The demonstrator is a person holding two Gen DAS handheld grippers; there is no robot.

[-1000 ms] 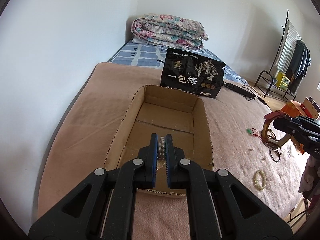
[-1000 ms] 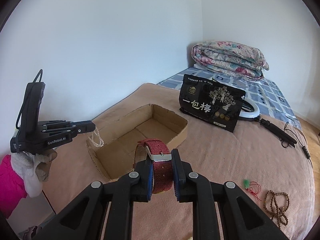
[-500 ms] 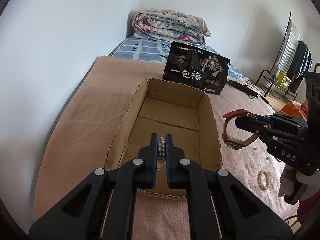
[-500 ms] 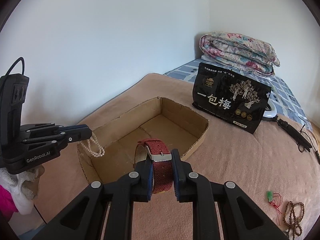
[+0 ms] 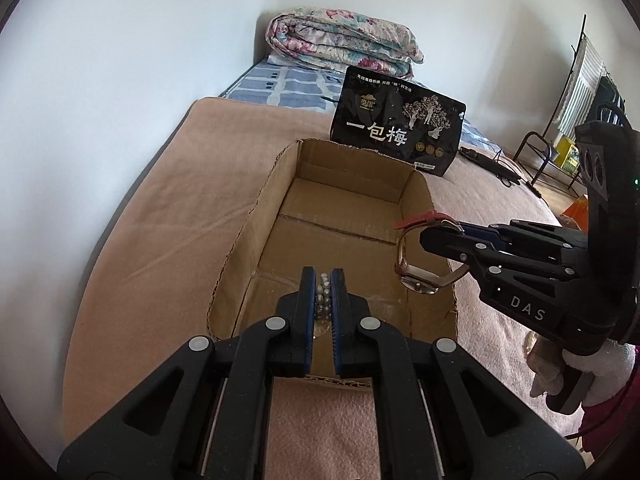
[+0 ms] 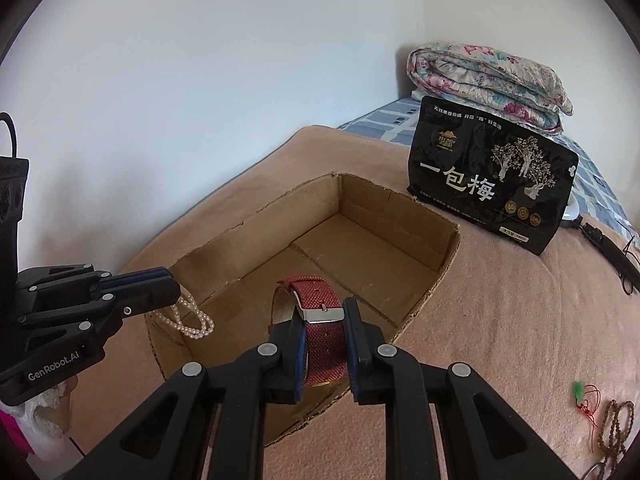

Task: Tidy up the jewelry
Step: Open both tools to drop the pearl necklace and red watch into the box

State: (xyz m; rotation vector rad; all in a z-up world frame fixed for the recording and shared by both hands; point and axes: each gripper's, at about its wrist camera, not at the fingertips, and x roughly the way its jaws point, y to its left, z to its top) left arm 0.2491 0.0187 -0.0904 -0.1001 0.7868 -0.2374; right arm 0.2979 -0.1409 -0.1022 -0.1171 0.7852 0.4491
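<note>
An open cardboard box (image 5: 272,196) (image 6: 448,256) lies on a pink blanket. My left gripper (image 5: 323,280) (image 6: 172,286) is shut on a white pearl necklace (image 5: 323,292) (image 6: 192,320), whose loop hangs over the box's near end. My right gripper (image 6: 324,314) (image 5: 430,236) is shut on a red-strapped watch (image 6: 316,296) (image 5: 416,280), held above the box's right wall. The box floor looks bare.
A black snack bag (image 5: 396,128) (image 6: 492,176) stands behind the box, a folded floral quilt (image 5: 340,46) beyond it. Brown wooden beads (image 6: 616,428) and a green charm on red thread (image 6: 580,394) lie right. A black cable (image 6: 608,248) runs nearby.
My right gripper has carried the watch leftward and downward to the box's right wall. The left gripper with the pearls has sunk slightly over the near end.
</note>
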